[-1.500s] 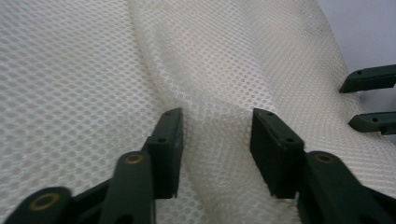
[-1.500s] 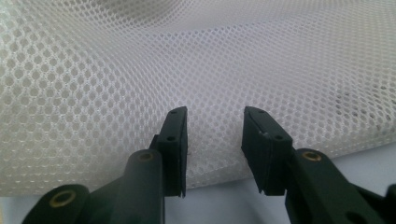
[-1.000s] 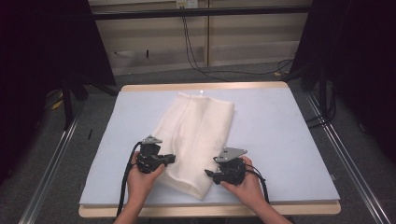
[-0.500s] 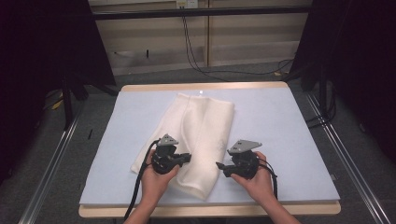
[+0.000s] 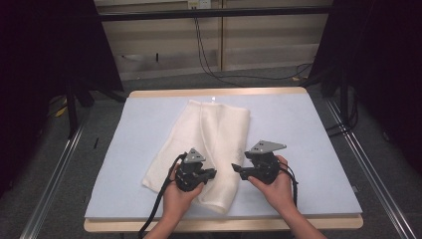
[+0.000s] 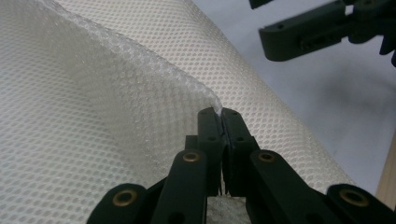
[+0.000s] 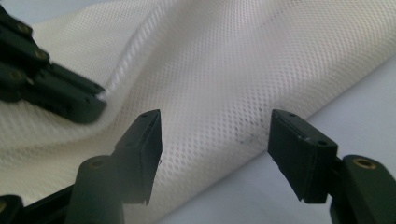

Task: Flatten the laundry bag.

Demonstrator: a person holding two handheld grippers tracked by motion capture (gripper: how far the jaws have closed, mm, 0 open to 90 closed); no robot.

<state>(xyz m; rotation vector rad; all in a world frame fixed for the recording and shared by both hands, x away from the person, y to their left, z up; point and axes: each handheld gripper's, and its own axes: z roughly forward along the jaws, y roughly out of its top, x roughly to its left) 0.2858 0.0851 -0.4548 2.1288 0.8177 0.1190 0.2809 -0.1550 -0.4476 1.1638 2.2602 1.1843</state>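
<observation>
Left gripper [image 6: 221, 116] is clamped tight on a pinch of the white mesh cloth [image 5: 209, 144], lifting a little ridge of it near the front of the table [image 5: 318, 129]. Right gripper [image 7: 215, 140] has just been opening, nothing between its jaws, hovering by the cloth's edge. Stuff looks super light and floppy, probably slides easily, so I'd grab a hem or corner, not the middle.

The cream-white mesh cloth [image 5: 209, 149] has a fine honeycomb pattern of small holes. The flat bench [image 5: 308, 129] has a pale blue top and a light wooden edge. Both hand-held grippers are black, with brass-coloured rivets.
</observation>
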